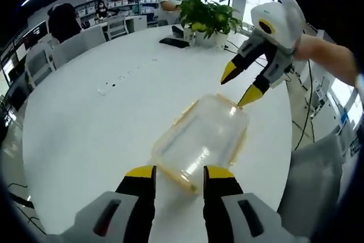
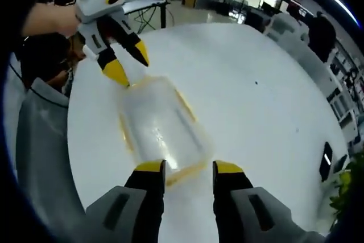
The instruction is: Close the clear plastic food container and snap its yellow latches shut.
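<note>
— How far along is the job?

— The lid looks seated on the container [image 1: 200, 139], which lies on the table [image 1: 102, 123] just ahead of the left gripper [image 1: 180, 173], its jaws apart. Whether any latches are snapped is unclear.

— And the right gripper [image 2: 188, 169]?

— Also spread, empty, at the opposite end.

— Anything inside?

— Seemingly nothing.

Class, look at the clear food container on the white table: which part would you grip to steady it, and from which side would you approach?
Grip the container at its yellow-trimmed rim on a short end, coming in level from that end. The box is long and lies flat on the table, so each short end faces a hand-held gripper: the left one near one end, the right one near the other.
</note>
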Demonstrator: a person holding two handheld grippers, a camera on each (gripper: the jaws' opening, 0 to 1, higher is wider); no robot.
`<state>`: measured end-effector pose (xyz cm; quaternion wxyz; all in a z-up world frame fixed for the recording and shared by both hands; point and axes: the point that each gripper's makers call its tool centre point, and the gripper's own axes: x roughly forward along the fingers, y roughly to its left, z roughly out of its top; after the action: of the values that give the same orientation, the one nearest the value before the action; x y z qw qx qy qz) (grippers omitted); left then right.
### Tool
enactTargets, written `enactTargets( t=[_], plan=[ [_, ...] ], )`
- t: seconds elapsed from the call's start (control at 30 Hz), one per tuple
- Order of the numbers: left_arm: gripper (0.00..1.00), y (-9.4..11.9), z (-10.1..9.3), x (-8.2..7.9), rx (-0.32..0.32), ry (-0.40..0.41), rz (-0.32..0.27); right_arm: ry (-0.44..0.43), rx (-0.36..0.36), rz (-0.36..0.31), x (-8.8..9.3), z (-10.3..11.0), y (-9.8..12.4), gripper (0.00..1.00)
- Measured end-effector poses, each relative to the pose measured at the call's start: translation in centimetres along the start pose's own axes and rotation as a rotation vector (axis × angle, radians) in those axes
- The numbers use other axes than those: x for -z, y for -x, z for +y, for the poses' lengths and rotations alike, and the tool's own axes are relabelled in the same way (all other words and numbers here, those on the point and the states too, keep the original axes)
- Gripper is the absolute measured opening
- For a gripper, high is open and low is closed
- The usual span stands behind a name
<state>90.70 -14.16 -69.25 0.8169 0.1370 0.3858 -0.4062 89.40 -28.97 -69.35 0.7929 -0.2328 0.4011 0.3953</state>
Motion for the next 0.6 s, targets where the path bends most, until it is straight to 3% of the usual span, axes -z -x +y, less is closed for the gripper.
enactTargets(
  t=[0.43,0.6],
  plan=[
    [0.23,-0.3,-0.3,0.7,-0.036,0.155,-0.065,-0.198,0.039,-0.097,1.2,0.2,-0.3,0.27],
    [0.21,-0.6,-0.7,0.9,-0.044,0.18,-0.075,-0.301,0.042,-0.14,1.5,0.3,-0.6,0.25]
  ],
)
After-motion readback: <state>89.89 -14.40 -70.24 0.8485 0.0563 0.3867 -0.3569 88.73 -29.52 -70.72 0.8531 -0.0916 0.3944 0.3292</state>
